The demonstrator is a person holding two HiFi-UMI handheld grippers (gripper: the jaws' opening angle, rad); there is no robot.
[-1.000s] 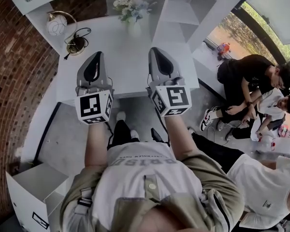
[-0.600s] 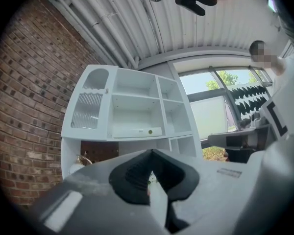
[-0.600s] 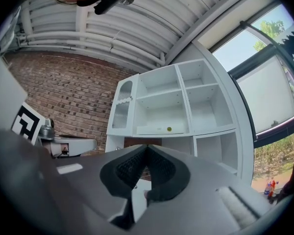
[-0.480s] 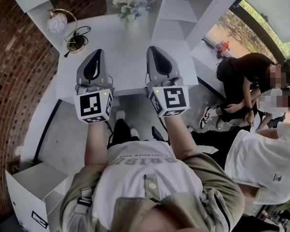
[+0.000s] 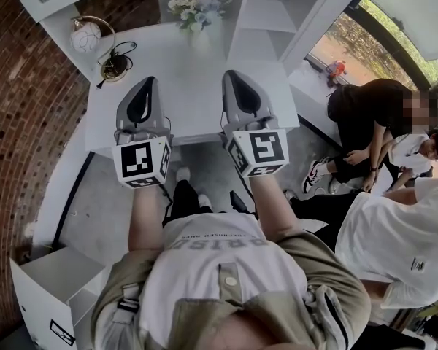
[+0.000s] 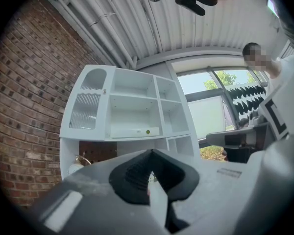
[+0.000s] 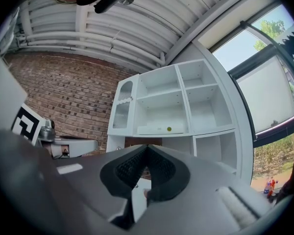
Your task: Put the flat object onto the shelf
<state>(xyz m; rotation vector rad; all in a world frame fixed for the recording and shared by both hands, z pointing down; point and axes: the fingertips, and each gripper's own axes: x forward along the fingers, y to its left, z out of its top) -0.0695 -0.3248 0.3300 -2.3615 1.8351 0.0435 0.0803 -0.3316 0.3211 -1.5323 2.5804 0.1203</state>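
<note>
A person stands at the near edge of a white counter [image 5: 193, 68], a hand-held gripper in each hand, the two held side by side and apart above the counter and pointing towards its far edge. The left hand-held gripper [image 5: 147, 84] has its jaws together with nothing between them; the right hand-held gripper [image 5: 231, 77] is likewise closed and empty. The flat object [image 6: 135, 130], a white slab with a green dot on its front edge, lies on the shelf [image 6: 157, 109], on the floor of the lower middle compartment, beside a door of ribbed glass. A globe lamp [image 5: 87, 35] sits at the counter's far left corner and a vase of flowers [image 5: 192, 7] at its far edge. A brick wall [image 5: 22, 100] runs along the left. To the right, a person in black [image 5: 365, 122] sits on the floor.
</note>
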